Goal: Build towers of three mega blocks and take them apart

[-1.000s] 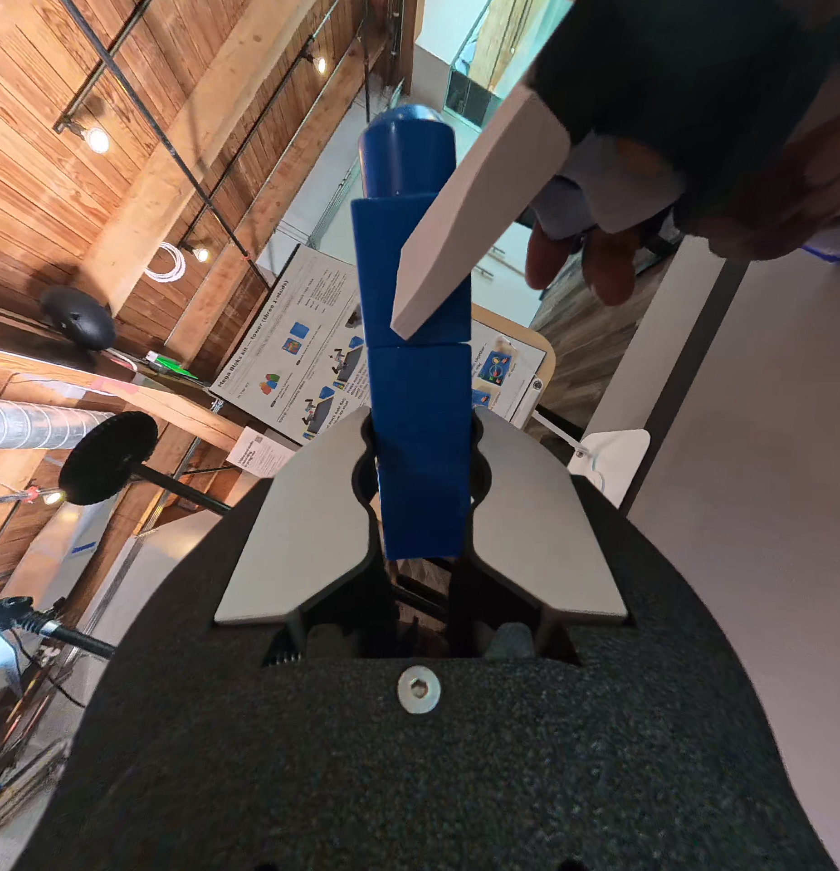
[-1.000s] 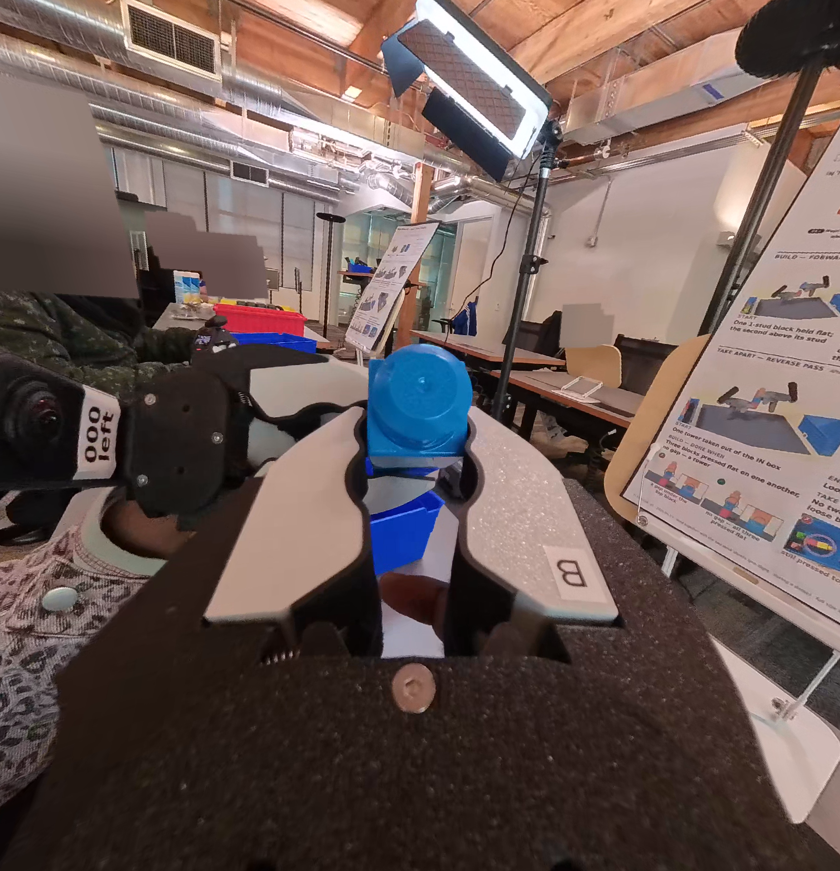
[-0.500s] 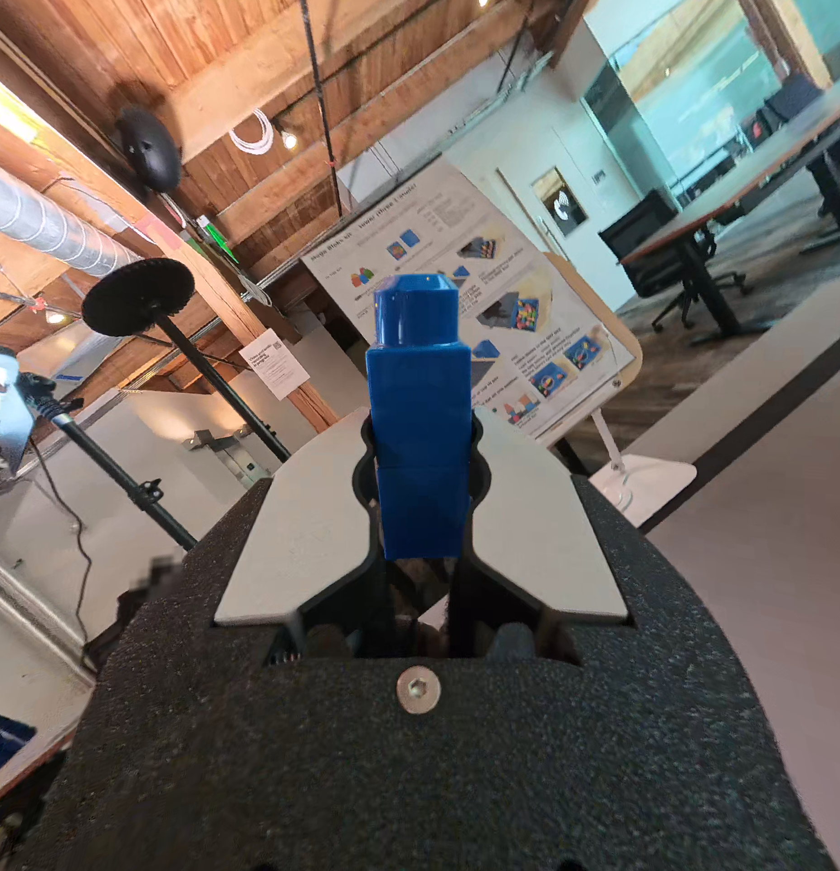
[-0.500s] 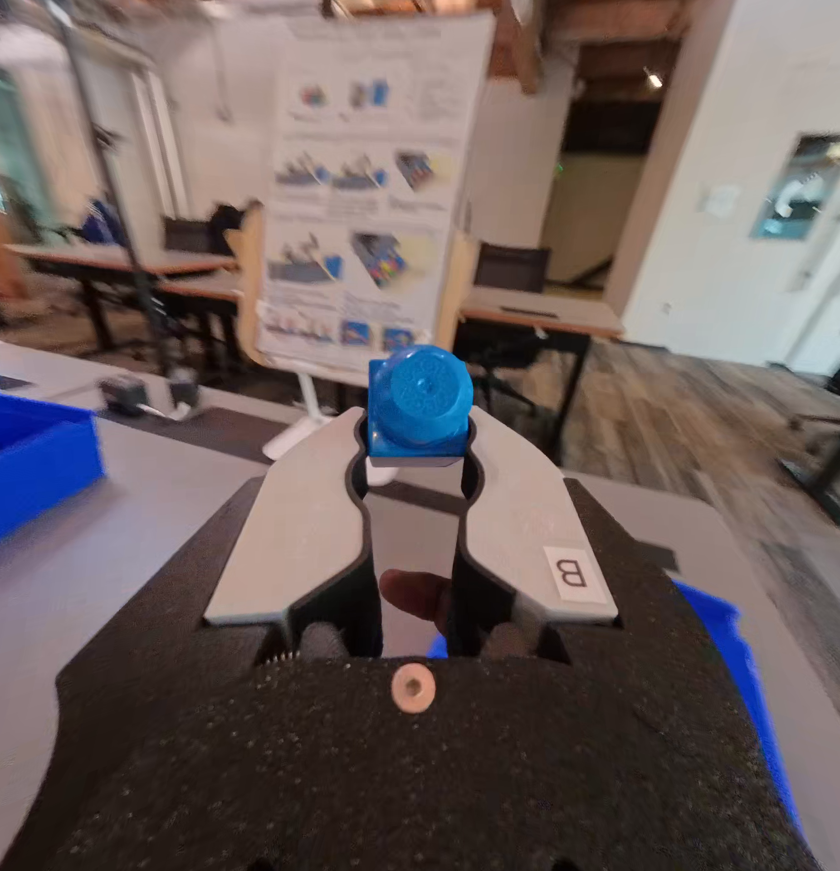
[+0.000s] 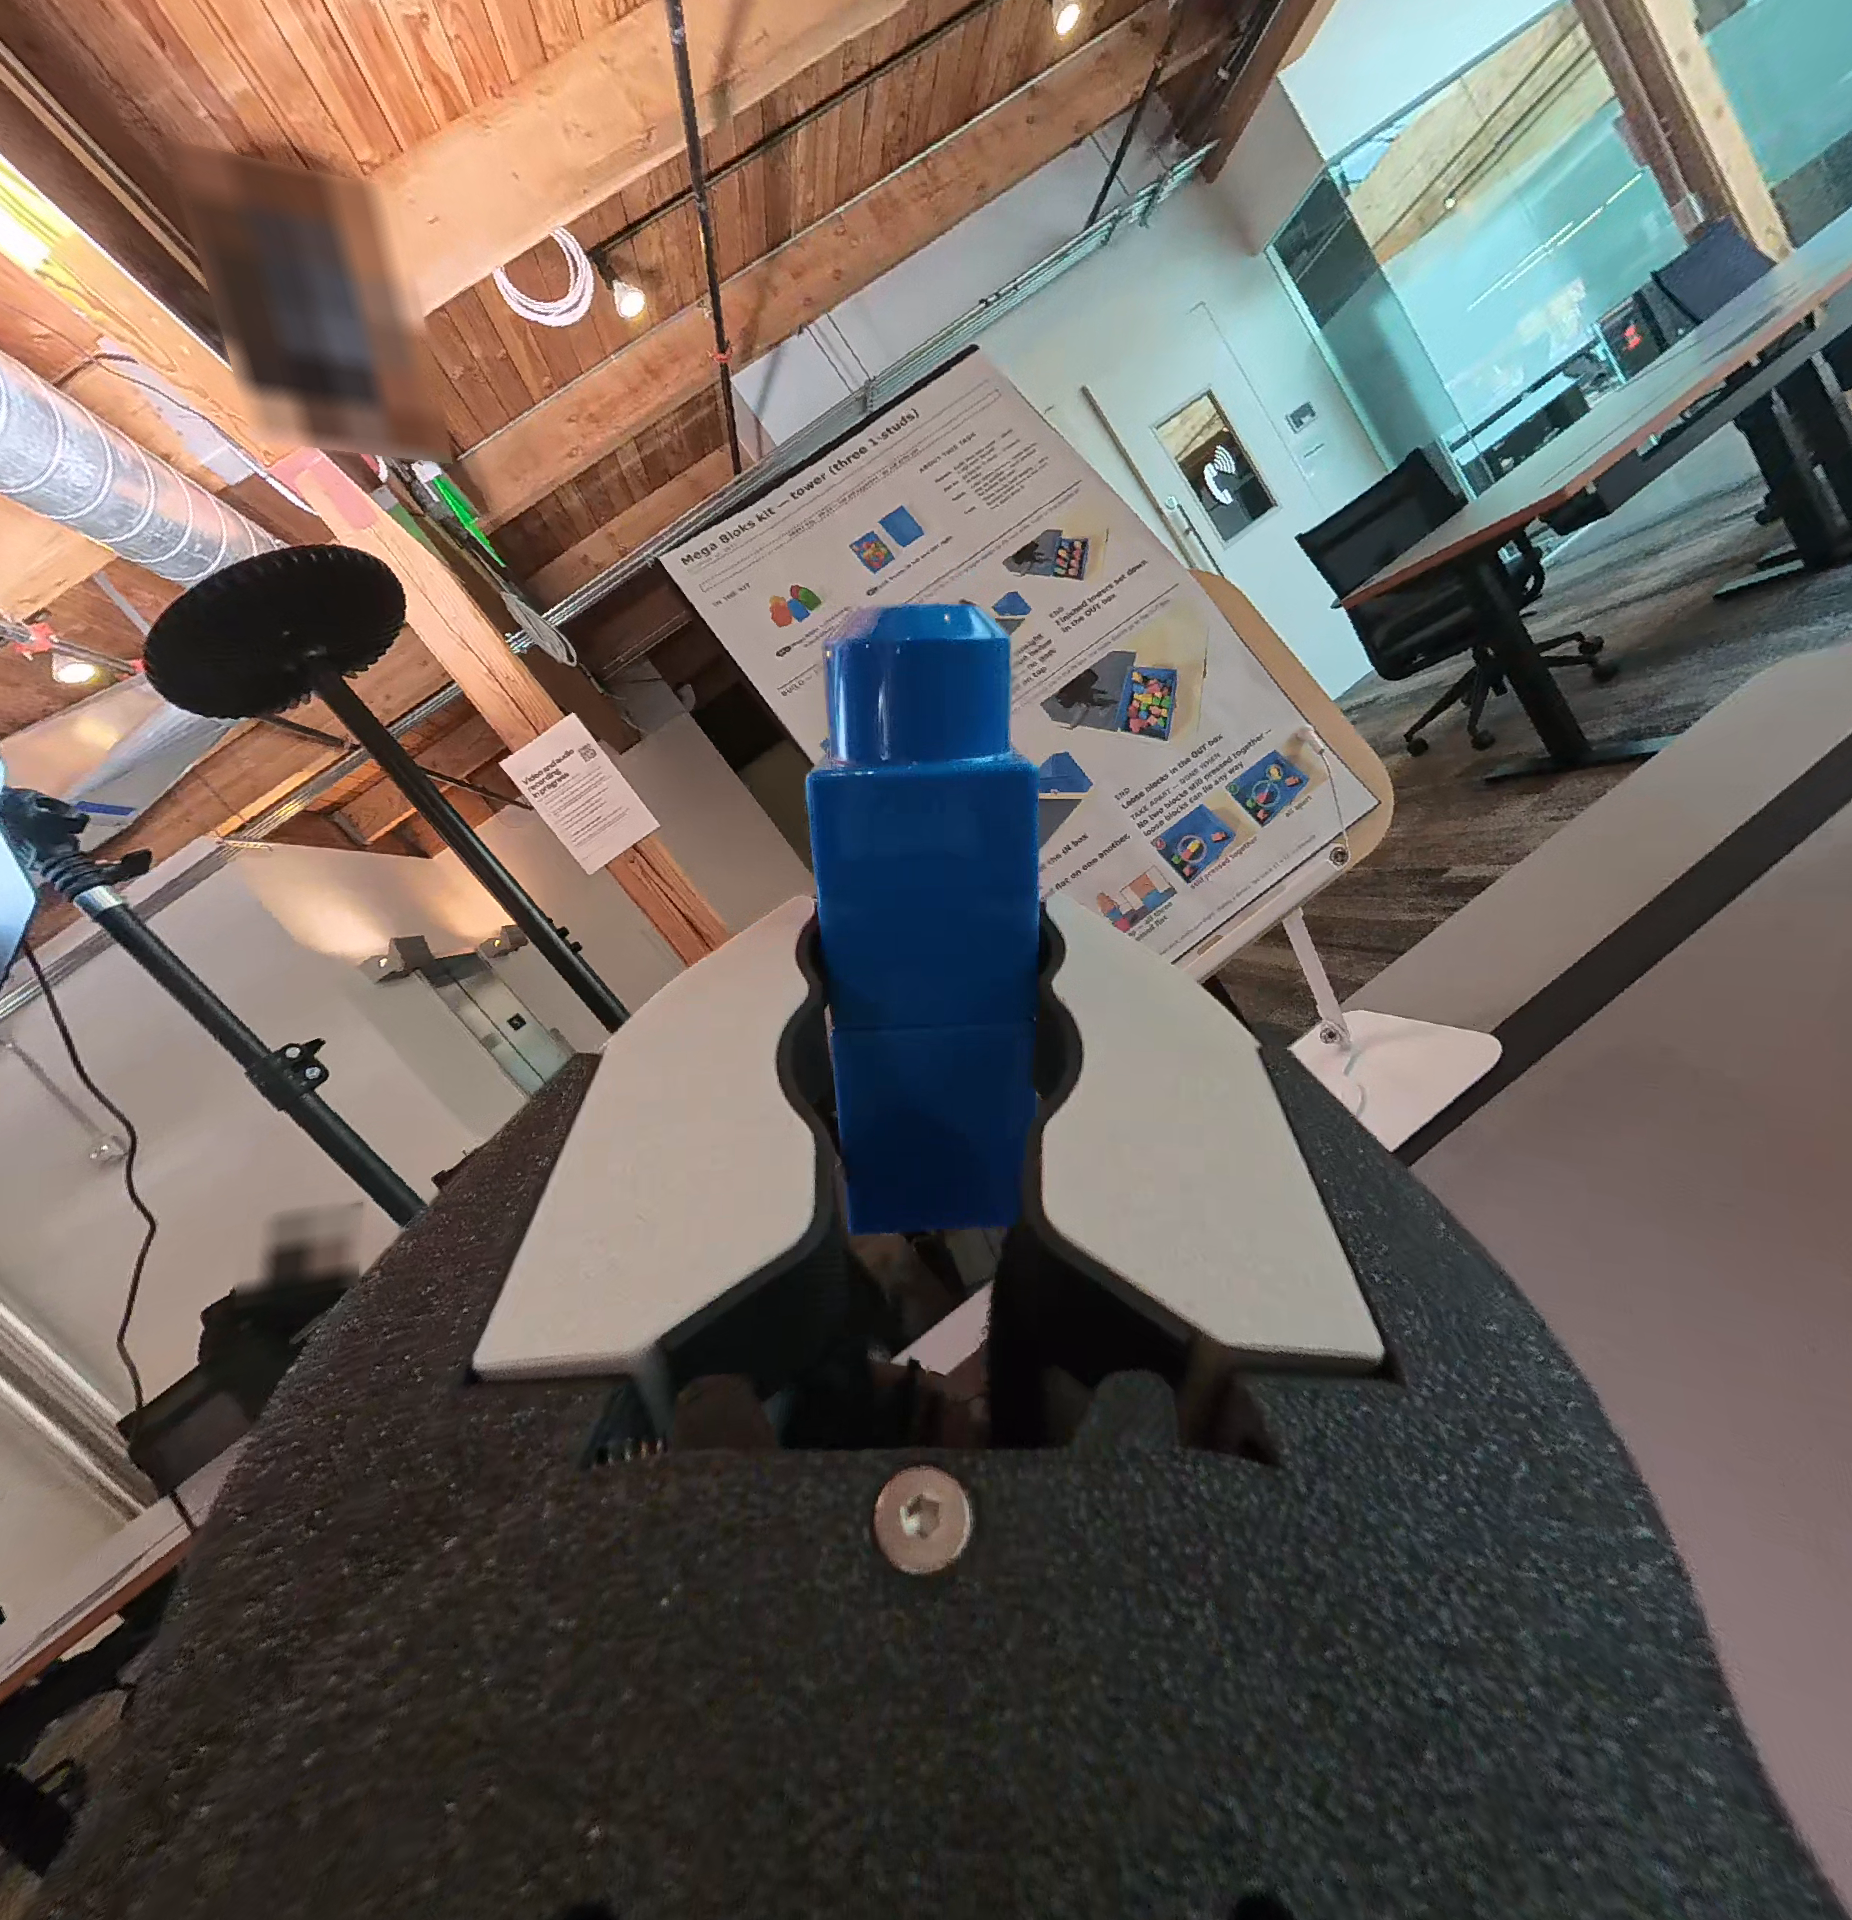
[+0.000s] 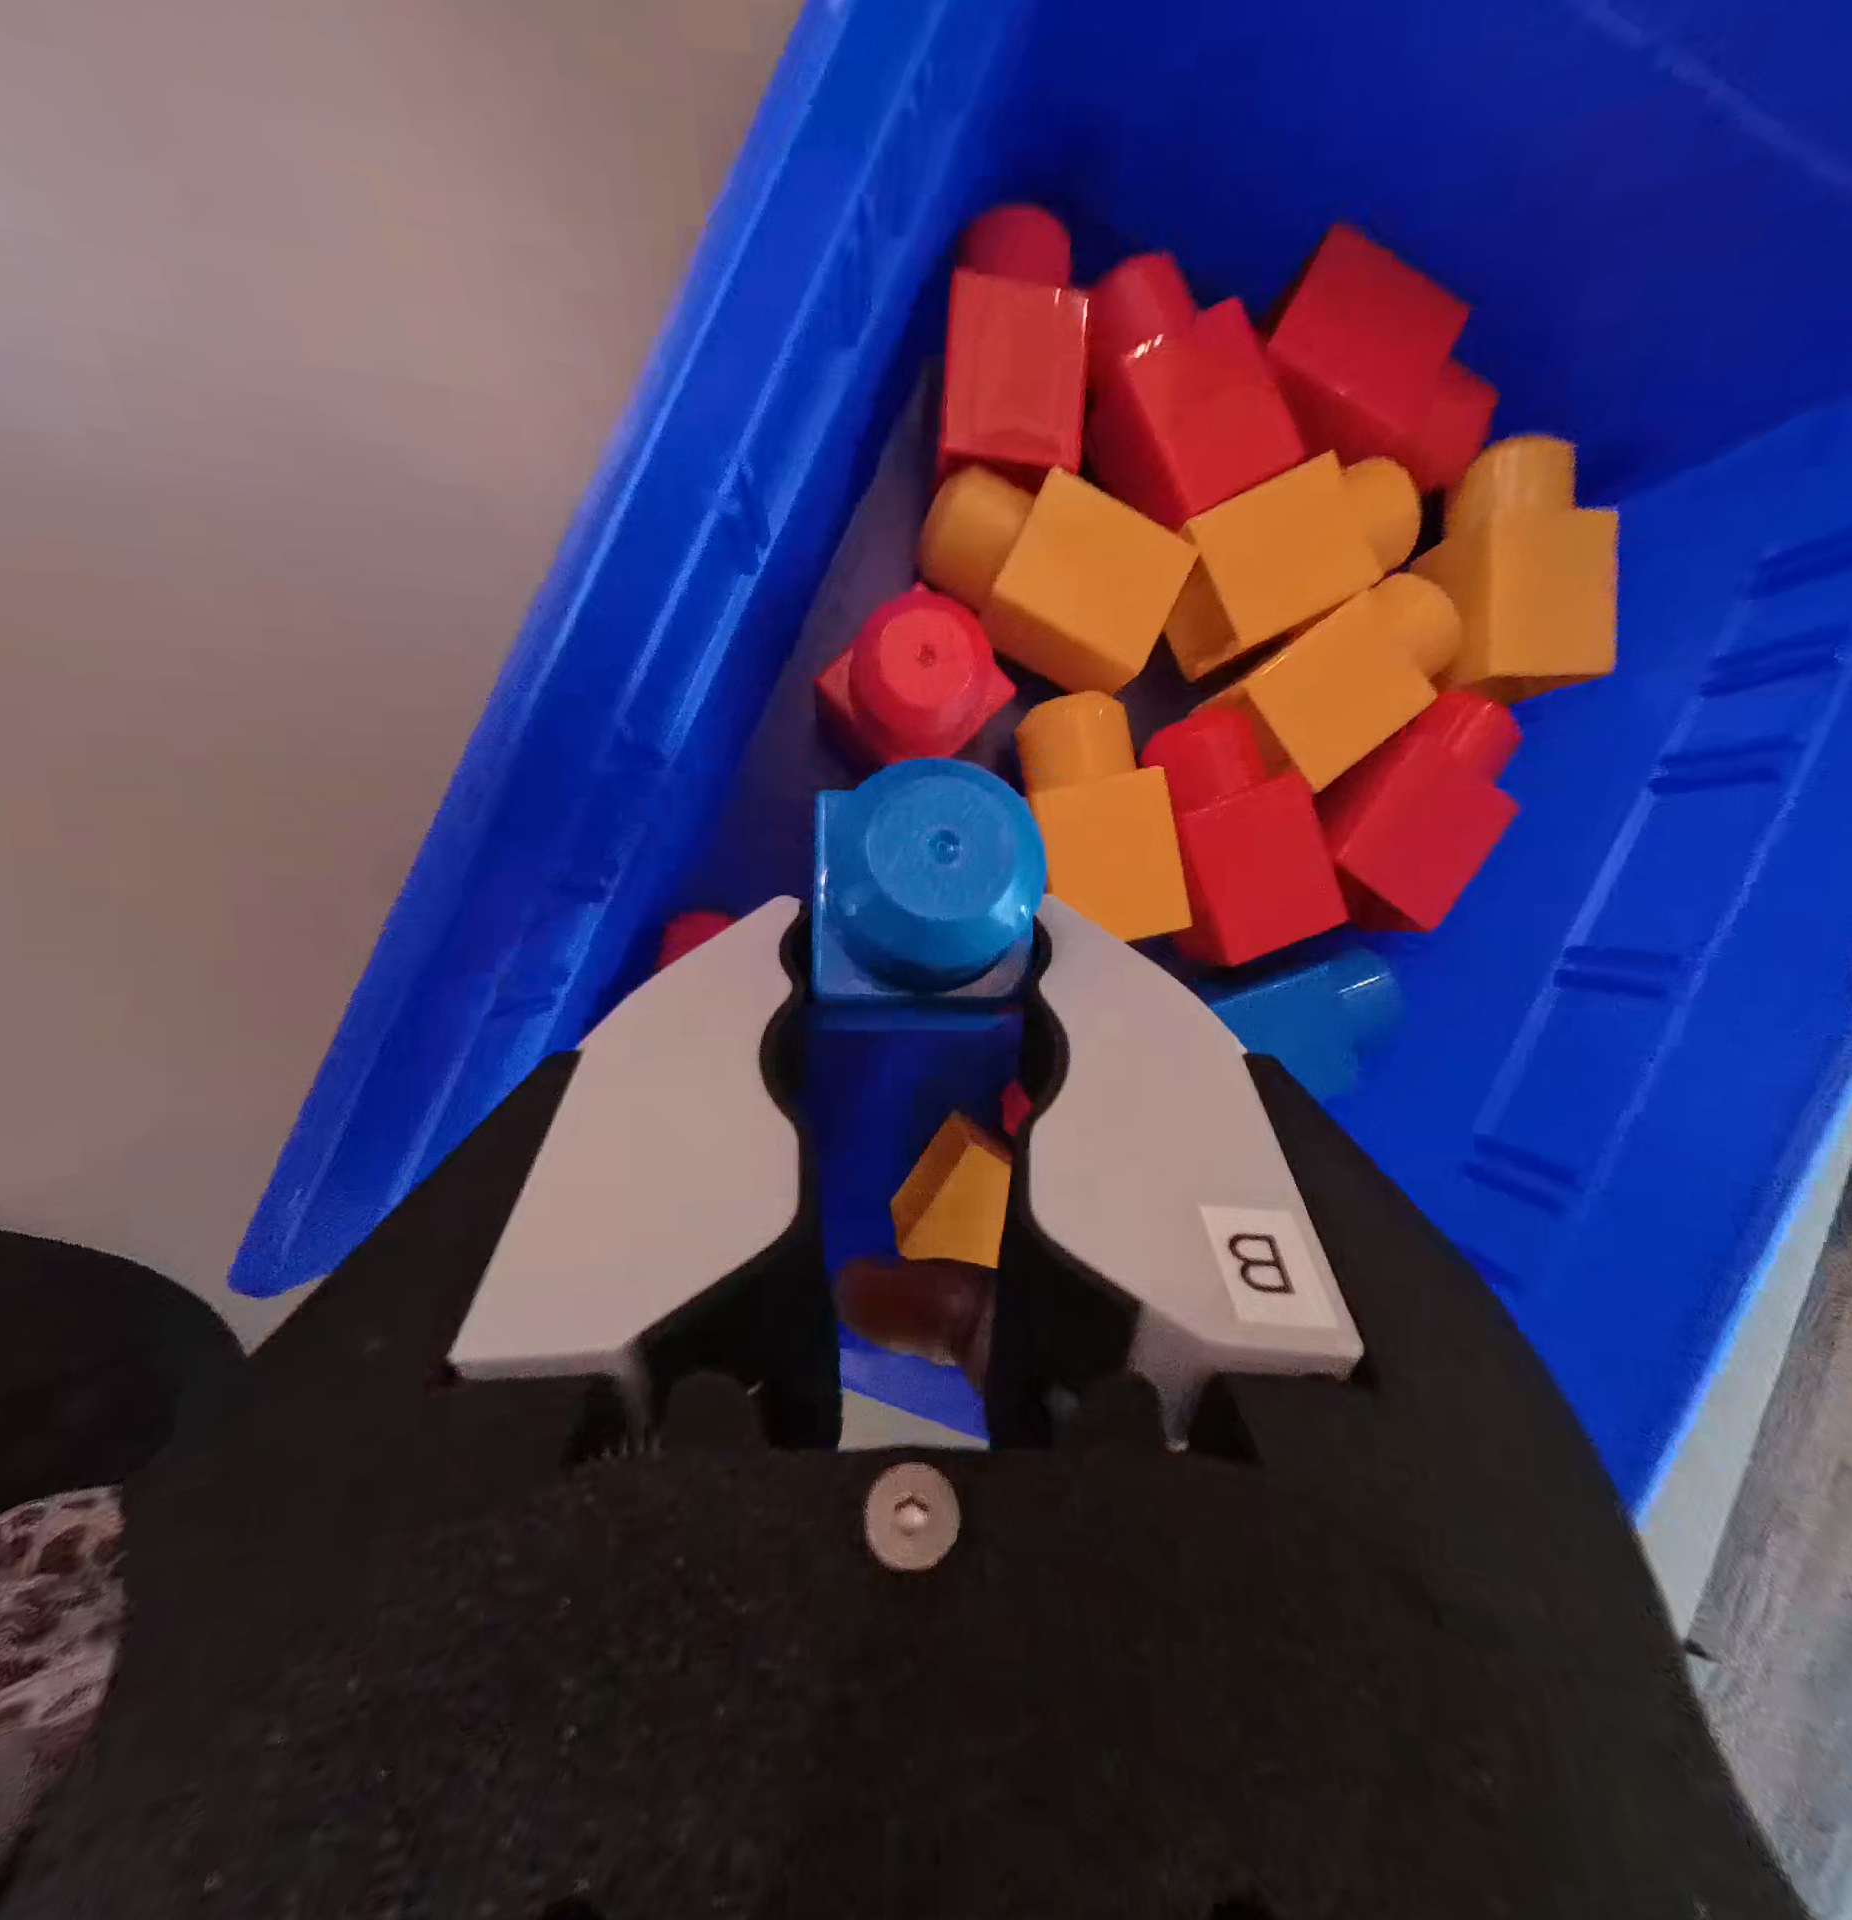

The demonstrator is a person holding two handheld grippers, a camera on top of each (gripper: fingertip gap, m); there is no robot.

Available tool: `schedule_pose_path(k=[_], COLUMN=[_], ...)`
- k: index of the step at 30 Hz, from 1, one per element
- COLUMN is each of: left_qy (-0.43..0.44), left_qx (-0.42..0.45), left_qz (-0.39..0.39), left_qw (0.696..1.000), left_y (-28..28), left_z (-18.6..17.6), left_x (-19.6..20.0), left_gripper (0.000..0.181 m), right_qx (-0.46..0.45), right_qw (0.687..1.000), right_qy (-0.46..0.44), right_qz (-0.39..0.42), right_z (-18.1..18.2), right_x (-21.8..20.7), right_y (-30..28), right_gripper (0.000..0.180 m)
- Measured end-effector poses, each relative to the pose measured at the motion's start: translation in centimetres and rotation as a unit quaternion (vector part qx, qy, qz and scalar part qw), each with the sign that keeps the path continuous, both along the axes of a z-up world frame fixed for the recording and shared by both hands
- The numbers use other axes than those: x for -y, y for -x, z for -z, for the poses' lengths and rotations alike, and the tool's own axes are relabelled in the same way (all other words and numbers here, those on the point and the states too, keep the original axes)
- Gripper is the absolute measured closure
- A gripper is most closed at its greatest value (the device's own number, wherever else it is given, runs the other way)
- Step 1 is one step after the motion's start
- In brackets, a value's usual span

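Note:
My left gripper (image 5: 927, 935) is shut on a stack of two dark blue blocks (image 5: 924, 935), stud pointing up and away, held in the air above the grey table (image 5: 1680, 1091). My right gripper (image 6: 924, 925) is shut on a single blue block (image 6: 927, 883), its stud facing the camera. It hangs over a blue bin (image 6: 1680, 935) that holds several loose red blocks (image 6: 1192, 405) and orange blocks (image 6: 1088, 577), and one blue block (image 6: 1306, 1013) lying by the right finger.
An instruction poster on a stand (image 5: 1005, 665) stands at the table's far edge. A black light stand (image 5: 278, 644) rises on the left. Desks and office chairs (image 5: 1473, 582) lie beyond. The bin sits on the grey table (image 6: 278, 520). Tip to tip, the grippers are about 55 cm apart.
The right gripper pulled its blue block off the left gripper's stack, swung away and tilted down over the bin. The left gripper levelled out, still holding the two-block stack.

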State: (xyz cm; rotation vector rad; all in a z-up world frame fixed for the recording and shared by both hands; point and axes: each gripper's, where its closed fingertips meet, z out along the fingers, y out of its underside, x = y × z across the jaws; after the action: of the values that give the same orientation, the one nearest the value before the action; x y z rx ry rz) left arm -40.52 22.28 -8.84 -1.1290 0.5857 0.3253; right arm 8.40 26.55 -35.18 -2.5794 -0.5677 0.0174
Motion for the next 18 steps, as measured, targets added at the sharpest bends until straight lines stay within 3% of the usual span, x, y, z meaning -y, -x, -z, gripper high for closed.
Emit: schedule_pose_path(k=[4,9,18], left_qy=[0.016,0.025,0.033], left_qx=[-0.019,-0.042,-0.059], left_qz=[0.002,-0.005,-0.003], left_qw=[1.000,0.999,0.998], left_y=[-0.5,-0.8,-1.2], left_z=[0.7,1.2,1.7], left_x=[-0.3,-0.7,-0.9], left_gripper=[0.145,0.145,0.145], right_qx=[0.004,-0.008,-0.021], right_qw=[0.998,0.996,0.996], right_qy=[0.069,0.083,0.080], right_qz=[0.011,0.013,0.021], right_z=[2.7,4.6,3.8], right_x=[0.8,-0.1,-0.1], right_y=[-0.5,-0.7,-0.3], right_gripper=[0.143,0.143,0.135])
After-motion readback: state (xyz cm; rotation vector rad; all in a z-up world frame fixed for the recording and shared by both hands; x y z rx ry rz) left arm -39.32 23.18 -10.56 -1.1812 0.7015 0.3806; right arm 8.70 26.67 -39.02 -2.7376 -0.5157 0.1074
